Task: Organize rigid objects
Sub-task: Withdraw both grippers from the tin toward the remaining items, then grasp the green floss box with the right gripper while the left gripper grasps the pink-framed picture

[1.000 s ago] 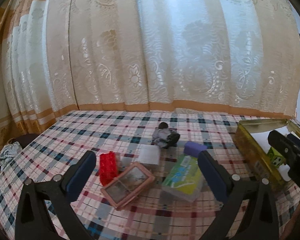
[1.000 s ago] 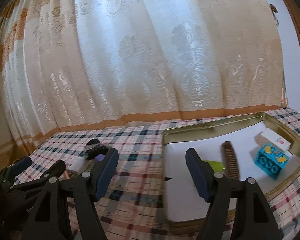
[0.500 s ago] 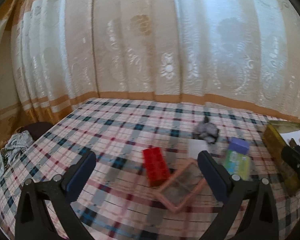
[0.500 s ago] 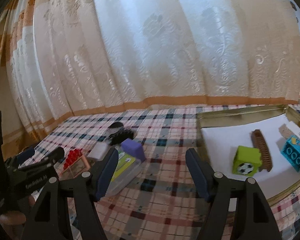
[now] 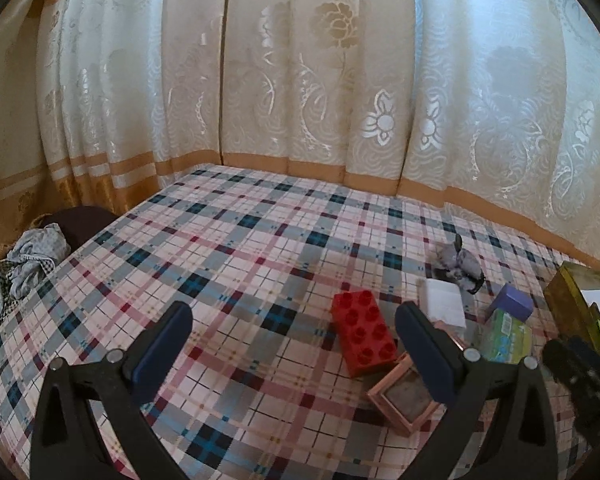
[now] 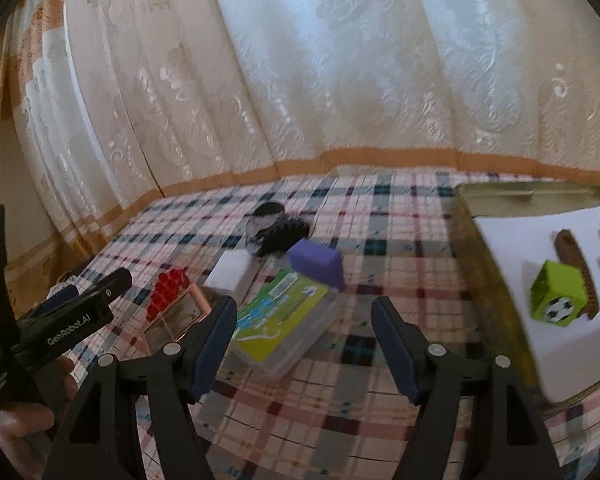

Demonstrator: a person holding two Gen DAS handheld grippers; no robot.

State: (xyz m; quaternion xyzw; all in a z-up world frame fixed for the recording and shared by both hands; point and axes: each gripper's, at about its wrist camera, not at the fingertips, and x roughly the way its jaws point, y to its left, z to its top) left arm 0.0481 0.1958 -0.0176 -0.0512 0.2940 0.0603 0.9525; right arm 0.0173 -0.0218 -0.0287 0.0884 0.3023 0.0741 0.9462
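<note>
On plaid cloth | red brick (image 5: 363,333) studded, flat (beside pink frame (image 5: 405,396)) | both grippers spread, holding nothing

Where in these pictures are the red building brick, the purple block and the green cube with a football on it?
red building brick (image 5: 364,333), left wrist view, studded top face
purple block (image 6: 317,259), right wrist view, top face
green cube (image 6: 557,291), right wrist view, upper front face

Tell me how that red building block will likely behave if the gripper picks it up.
The red building block looks like rigid moulded plastic, so it probably won't flex. It's likely hollow and light. Lying flat on the plaid cloth, it shouldn't roll; its smooth sides might slip slightly between the pads.
</note>
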